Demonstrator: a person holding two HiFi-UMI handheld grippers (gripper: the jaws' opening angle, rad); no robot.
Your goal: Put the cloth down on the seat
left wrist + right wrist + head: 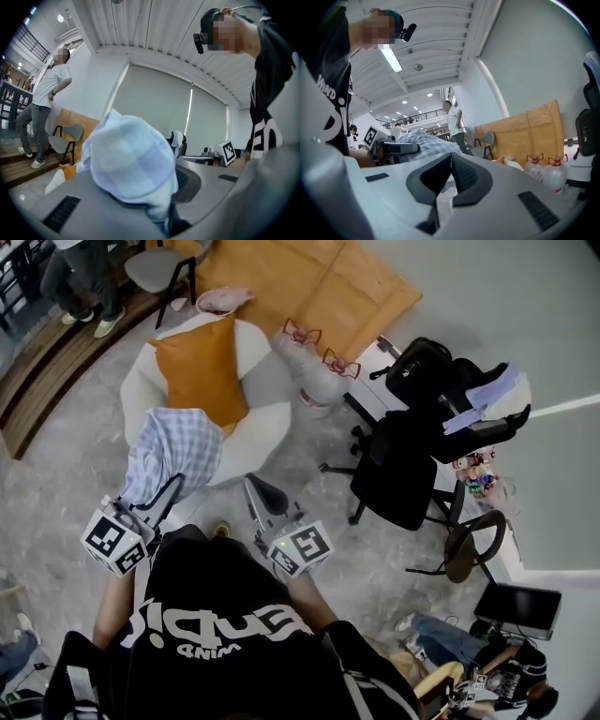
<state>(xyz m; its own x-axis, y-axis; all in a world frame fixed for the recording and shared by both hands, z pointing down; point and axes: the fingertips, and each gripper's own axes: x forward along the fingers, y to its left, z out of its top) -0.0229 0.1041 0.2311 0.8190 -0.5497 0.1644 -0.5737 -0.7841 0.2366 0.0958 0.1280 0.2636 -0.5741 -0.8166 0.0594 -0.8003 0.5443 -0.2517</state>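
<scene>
Cloth [129,159] hides the left gripper's [159,493] fingers' tips.

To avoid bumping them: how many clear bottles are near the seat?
2: one bottle, another beside it, right of the seat in the head view; others may be hidden.

light: bright, even, ceiling strip light [391,58] | edges: strong fisheye bending | focus: cloth [129,159] soft close-up | shadows: faint

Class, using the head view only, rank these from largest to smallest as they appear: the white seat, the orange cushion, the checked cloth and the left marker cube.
Largest: white seat.
Next: orange cushion and checked cloth, about alike; the cloth hangs nearer the camera, so unranked.
Smallest: left marker cube.
</scene>
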